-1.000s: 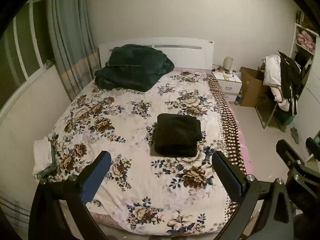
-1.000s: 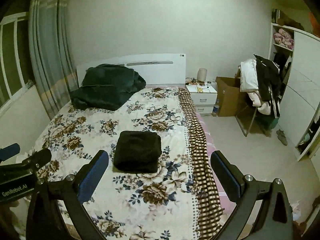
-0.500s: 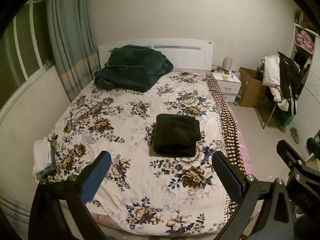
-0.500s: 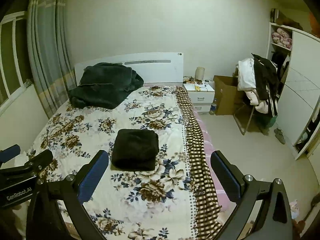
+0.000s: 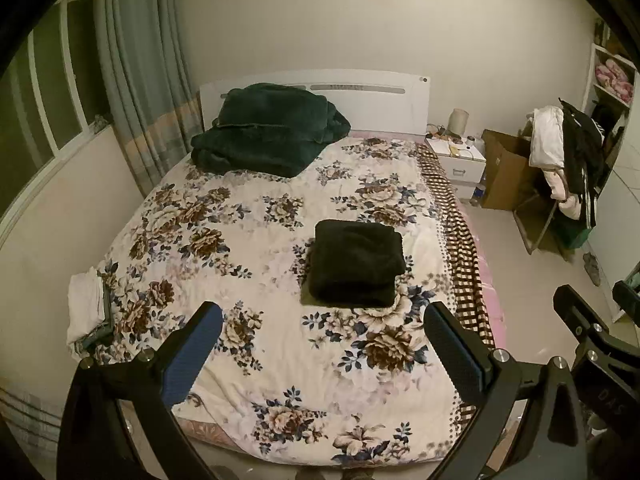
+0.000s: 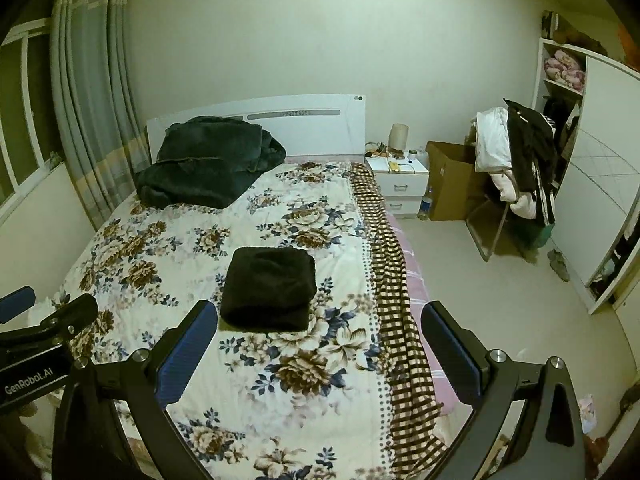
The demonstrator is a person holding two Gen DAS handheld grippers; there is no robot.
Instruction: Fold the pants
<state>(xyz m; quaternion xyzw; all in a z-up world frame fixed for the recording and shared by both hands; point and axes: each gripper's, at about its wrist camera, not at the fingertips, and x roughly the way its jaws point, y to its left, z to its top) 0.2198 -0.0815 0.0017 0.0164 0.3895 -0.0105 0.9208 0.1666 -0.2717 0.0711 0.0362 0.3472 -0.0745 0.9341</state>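
The black pants (image 5: 356,262) lie folded in a neat rectangular stack on the floral bedspread (image 5: 248,240), right of the bed's middle; they also show in the right wrist view (image 6: 270,288). My left gripper (image 5: 320,348) is open and empty, held above the foot of the bed, well short of the pants. My right gripper (image 6: 320,344) is open and empty too, at the foot of the bed and apart from the pants. The right gripper's body shows at the right edge of the left wrist view (image 5: 592,336).
A dark green blanket (image 5: 268,136) is piled at the headboard. White folded cloth (image 5: 86,308) lies at the bed's left edge. A checkered sheet (image 6: 392,300) hangs over the right side. A nightstand (image 6: 400,178), cardboard box (image 6: 452,180) and clothes rack (image 6: 516,160) stand on the right.
Both grippers have drawn back slightly from the bed, so the pants look a little farther away. The pants have not moved and both grippers stay open.
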